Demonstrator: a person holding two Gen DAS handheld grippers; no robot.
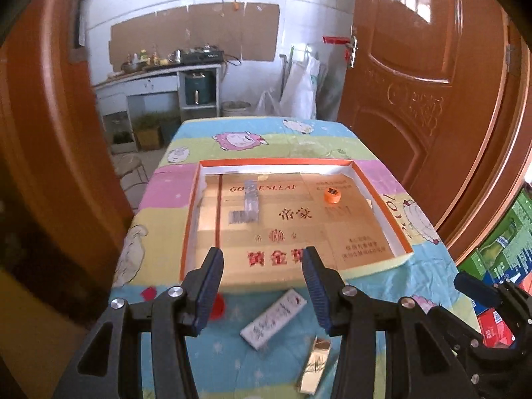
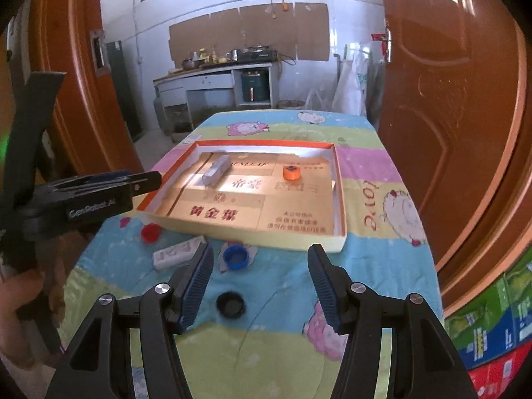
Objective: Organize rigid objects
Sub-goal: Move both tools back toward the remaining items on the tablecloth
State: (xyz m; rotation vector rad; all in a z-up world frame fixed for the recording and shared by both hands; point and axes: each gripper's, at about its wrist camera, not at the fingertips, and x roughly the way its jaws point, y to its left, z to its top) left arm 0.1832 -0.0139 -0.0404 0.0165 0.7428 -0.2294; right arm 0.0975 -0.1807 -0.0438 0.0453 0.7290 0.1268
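Both tongs, left and right, hung apart and empty; an orange cap sat inside the tray.

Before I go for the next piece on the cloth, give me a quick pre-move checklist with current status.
1. Left tool empty, jaws apart: ok.
2. Right tool empty, jaws apart: ok.
3. Shallow orange-rimmed cardboard tray has free floor: ok; only a grey rectangular block and an orange cap inside.
4. Loose pieces in view: ok; blue cap, black cap, red cap, white rectangular block, gold foil bar.
5. Tools apart from each other: ok.
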